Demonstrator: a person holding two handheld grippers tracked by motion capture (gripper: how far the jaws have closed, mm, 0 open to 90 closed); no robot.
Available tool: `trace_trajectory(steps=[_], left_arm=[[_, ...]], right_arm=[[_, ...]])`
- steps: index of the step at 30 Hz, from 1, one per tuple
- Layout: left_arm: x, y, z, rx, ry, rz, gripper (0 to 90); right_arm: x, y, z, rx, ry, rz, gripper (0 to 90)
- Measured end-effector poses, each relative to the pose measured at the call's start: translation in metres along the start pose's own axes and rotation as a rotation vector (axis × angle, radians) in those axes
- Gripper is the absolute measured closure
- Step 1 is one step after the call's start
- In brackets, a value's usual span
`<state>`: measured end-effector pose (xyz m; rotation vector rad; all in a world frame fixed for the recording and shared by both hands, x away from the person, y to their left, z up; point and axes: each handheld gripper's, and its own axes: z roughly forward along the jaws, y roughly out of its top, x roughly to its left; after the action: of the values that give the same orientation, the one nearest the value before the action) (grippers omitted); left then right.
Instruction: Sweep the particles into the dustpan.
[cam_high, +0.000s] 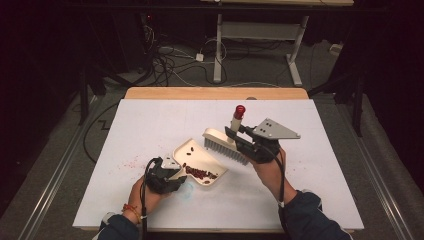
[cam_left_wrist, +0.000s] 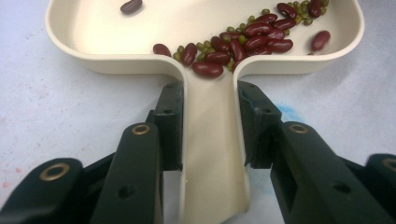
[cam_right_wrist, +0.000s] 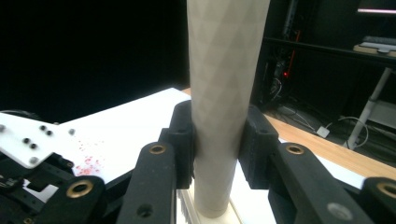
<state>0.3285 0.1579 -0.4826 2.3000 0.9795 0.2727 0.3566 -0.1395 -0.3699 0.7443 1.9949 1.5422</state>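
Cream dustpan (cam_high: 200, 161), one brush (cam_high: 225, 145)

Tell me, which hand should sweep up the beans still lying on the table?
Probably the right. Its gripper already clamps the brush, lifted beside the dustpan. The left gripper is busy holding that dustpan's handle.

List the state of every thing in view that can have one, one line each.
Left gripper: shut on the dustpan's handle.
Right gripper: shut on the brush's handle.
Dustpan: on the table, holding red beans and small green ones.
Brush: lifted beside the dustpan, tilted, bristles down.
Beans: gathered near the handle's mouth, a few apart.
Table: white sheet with reddish specks left of the dustpan.
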Motion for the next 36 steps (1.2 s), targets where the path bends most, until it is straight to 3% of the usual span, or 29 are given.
trace_trajectory(steps=[5, 10, 17, 25, 29, 36], left_arm=[[0.006, -0.006, -0.005, 0.001, -0.003, -0.002, 63.0], [0.013, -0.008, -0.010, 0.005, -0.008, -0.007, 63.0], [0.018, -0.010, -0.011, 0.008, -0.019, -0.027, 63.0], [0.018, -0.009, -0.007, 0.009, -0.014, -0.036, 63.0], [0.018, -0.010, -0.006, 0.003, -0.013, -0.047, 62.9], [0.018, -0.010, -0.006, 0.004, -0.002, -0.054, 62.8]], right_arm=[[-0.020, -0.001, -0.010, 0.003, -0.045, 0.001, 70.5], [-0.030, -0.003, -0.011, 0.002, -0.072, 0.005, 70.5], [-0.038, -0.008, 0.011, 0.020, -0.102, 0.020, 70.5], [-0.024, -0.011, 0.064, 0.073, -0.124, -0.045, 70.5], [-0.019, -0.018, 0.077, 0.105, -0.107, -0.047, 70.5], [0.006, -0.025, 0.073, 0.113, -0.011, -0.064, 70.0]])
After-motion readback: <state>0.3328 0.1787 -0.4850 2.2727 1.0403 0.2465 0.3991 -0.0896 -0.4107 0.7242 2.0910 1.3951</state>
